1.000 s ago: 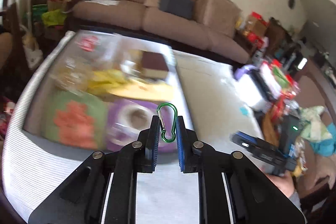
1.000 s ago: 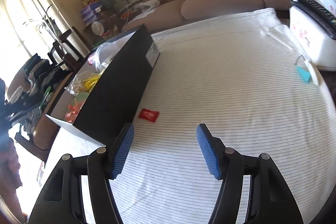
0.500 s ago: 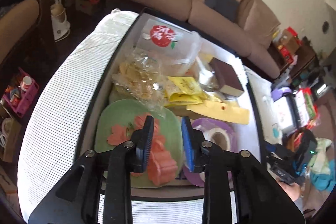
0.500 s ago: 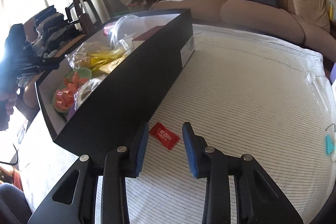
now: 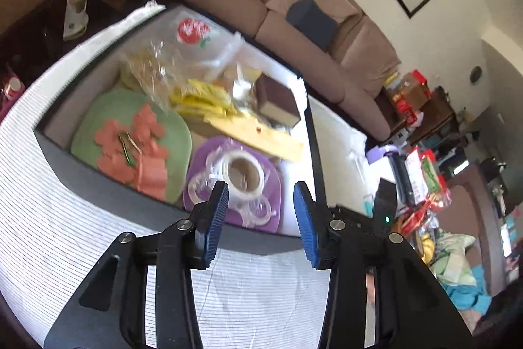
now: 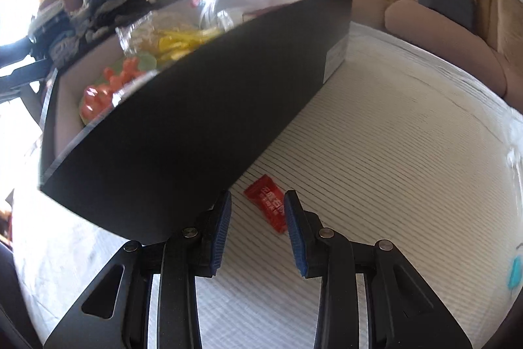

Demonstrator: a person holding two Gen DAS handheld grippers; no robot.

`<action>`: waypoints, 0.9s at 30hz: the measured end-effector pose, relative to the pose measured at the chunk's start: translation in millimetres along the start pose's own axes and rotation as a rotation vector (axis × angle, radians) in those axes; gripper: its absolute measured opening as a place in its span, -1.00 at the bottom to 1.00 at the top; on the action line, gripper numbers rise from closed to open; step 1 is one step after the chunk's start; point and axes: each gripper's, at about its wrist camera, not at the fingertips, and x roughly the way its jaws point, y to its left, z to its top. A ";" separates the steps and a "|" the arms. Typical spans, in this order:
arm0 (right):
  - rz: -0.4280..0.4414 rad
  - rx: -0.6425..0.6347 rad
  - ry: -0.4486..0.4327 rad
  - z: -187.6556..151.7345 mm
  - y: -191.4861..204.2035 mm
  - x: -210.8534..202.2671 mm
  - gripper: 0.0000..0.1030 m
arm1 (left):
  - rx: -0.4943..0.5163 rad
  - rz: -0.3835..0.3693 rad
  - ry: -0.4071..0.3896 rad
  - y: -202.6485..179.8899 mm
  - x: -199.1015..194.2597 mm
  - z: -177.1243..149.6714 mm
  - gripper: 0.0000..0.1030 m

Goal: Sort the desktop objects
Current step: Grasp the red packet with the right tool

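A black box (image 5: 130, 195) on the striped white cloth holds several things. A green carabiner (image 5: 126, 148) lies on orange pieces on a green plate (image 5: 98, 120) inside it. My left gripper (image 5: 260, 218) is open and empty just in front of the box's near wall. A red sachet (image 6: 269, 201) lies on the cloth beside the box's long side (image 6: 202, 120). My right gripper (image 6: 256, 224) is open, its fingertips on either side of the sachet's near end, not touching it that I can see.
The box also holds a purple plate with a tape roll (image 5: 243, 174), yellow packets (image 5: 202, 100), a brown box (image 5: 278, 102) and clear bags. A teal object (image 6: 514, 272) lies at the cloth's right edge. A sofa (image 5: 294, 22) stands behind.
My left gripper has opened, let the green carabiner go into the box and drawn back. My right gripper has narrowed and come down close to the red sachet.
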 end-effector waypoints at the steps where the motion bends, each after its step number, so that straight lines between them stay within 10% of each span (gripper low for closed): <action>1: -0.001 -0.017 0.011 1.5 -0.3 4.6 -0.34 | -0.003 -0.008 0.009 2.2 3.2 -1.4 -0.25; 16: 0.022 -0.012 0.095 5.4 -15.8 24.6 -0.66 | 0.031 -0.007 -0.037 5.5 -4.9 7.3 -0.25; 27: 0.006 0.111 -0.120 46.3 -7.4 -85.5 -0.67 | -0.004 0.033 -0.048 29.0 -23.7 21.2 -0.20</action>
